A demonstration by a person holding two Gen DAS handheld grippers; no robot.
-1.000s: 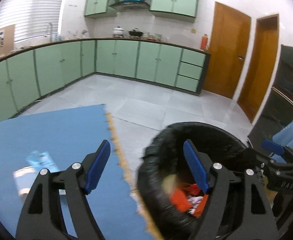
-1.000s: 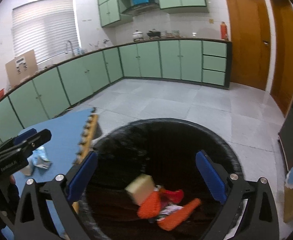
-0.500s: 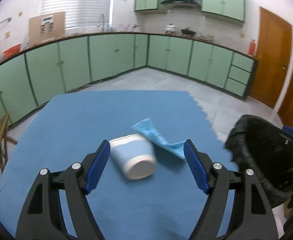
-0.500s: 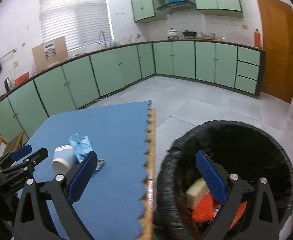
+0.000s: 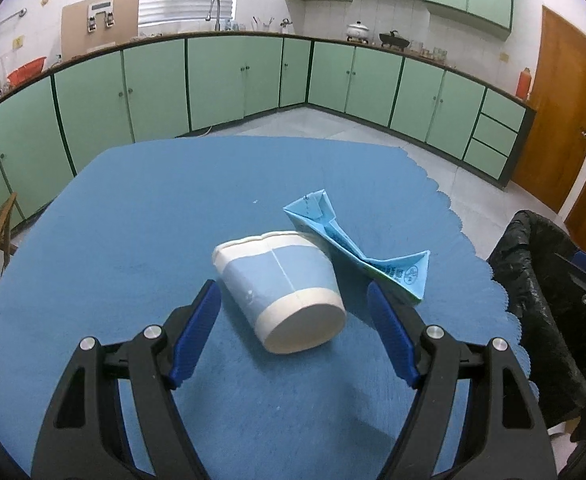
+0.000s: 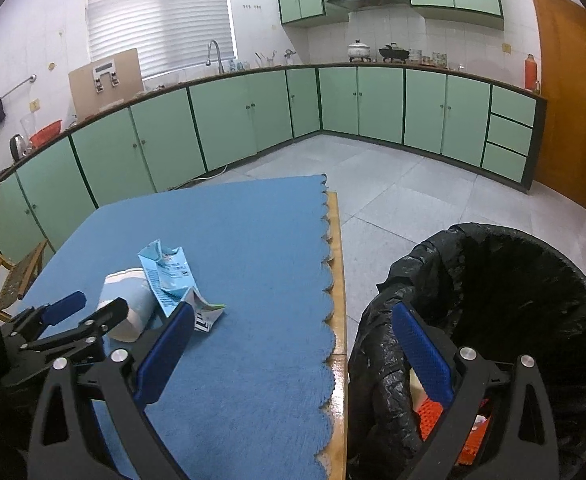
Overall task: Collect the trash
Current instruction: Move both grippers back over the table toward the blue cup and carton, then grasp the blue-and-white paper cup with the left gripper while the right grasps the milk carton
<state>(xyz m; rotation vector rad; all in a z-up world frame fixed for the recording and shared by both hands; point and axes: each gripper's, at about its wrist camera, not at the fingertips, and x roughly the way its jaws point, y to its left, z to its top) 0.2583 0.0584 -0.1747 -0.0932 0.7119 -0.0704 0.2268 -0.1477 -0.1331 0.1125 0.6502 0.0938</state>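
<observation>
Green kitchen cabinets ringed us; mid-mat (image 5: 133,216) the tipped paper cup (image 5: 281,288) lay base-first between our spread left gripper (image 5: 293,332), nearer than our spread, empty right gripper (image 6: 293,348).

Blue-and-white cup (image 5: 281,288), black bin liner (image 6: 493,280)

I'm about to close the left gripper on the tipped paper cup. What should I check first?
1. Left gripper open: ok.
2. Blue-and-white paper cup lying on its side between the fingers: ok.
3. Flattened blue carton clear of the cup: not ok, it lies against the cup's right side.
4. Black-lined trash bin open, room left: ok.
5. Right gripper open, out of the way by the bin: ok.
6. Cup empty: cannot tell.
</observation>
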